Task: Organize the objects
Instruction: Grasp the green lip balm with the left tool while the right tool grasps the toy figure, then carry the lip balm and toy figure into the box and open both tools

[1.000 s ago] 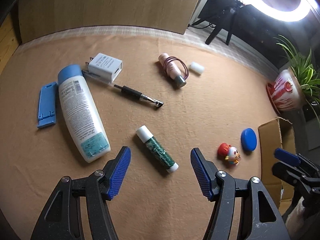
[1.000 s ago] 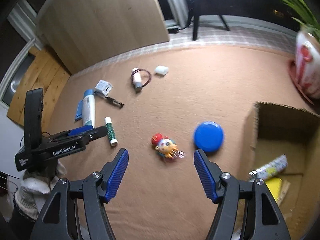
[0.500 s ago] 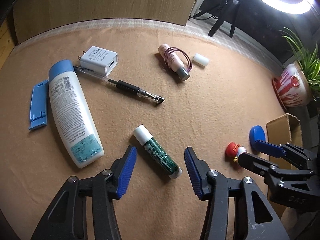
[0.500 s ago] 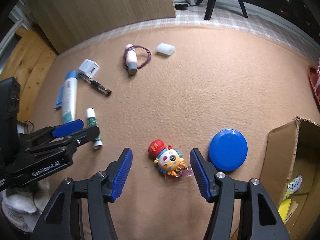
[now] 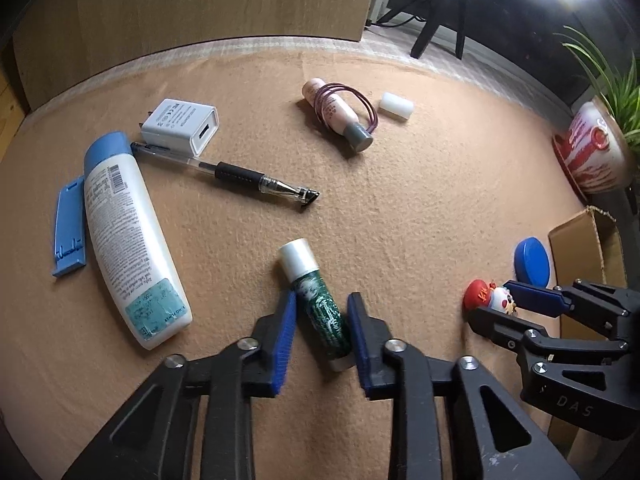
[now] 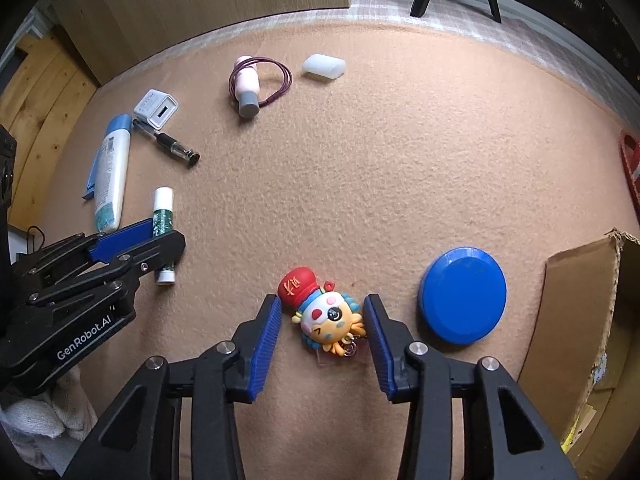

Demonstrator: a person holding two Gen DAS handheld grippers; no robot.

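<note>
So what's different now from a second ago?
Both grippers came down. The left gripper is closing around the green tube; the right gripper is closing around the toy. Neither looks lifted. The bottle, pen and blue lid stayed put.

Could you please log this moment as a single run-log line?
task: organize objects | left gripper: closing around green glue stick | right gripper: closing around cartoon keychain, gap remains | cardboard box: nearby
</note>
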